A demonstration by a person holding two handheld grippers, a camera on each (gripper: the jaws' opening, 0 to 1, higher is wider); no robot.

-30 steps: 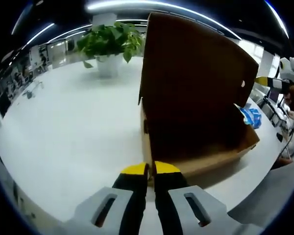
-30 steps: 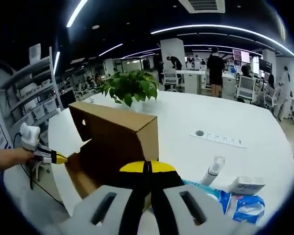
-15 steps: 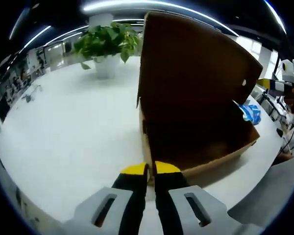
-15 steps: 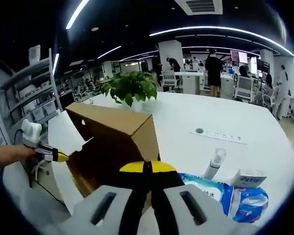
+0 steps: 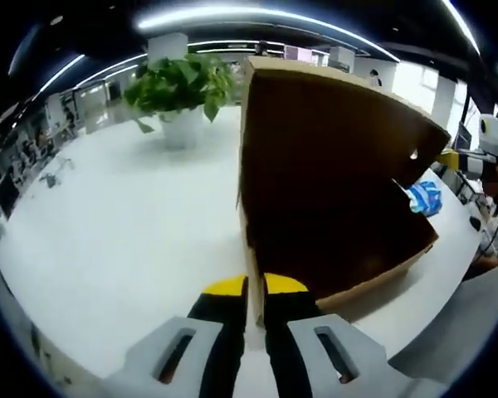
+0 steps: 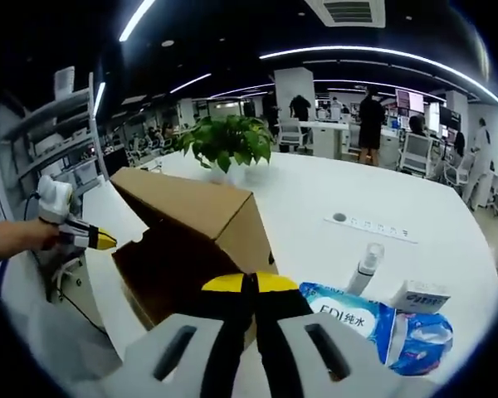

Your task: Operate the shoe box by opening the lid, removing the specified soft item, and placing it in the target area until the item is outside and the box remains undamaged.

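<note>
Shoe box (image 5: 332,207) sits on the white bench (image 5: 108,215), cardboard, lid (image 5: 315,124) standing up nearly vertical in the left gripper view; dark interior below it, contents too dark to tell. In the right gripper view the box (image 6: 191,240) is just ahead of the jaws, lid (image 6: 183,203) tilted over it.

Step in hand, as I judge: lid opening, approx done or near it. Soft item not out yet. Next move calls for a reach into the box w/o crushing the walls.

Left hand-held gripper (image 5: 247,286): jaws pressed together, tips touching the near box edge; can't tell if they pinch the wall. Right hand-held gripper (image 6: 249,283): jaws pressed together, nothing between them.

Edges/room: blue wipes pack (image 6: 349,319), a spray bottle (image 6: 361,267) and 1 small white box (image 6: 419,297) lie right of the shoe box, near it. Potted plant (image 5: 178,87) far side. Bench left of the box is bare — open room there.
</note>
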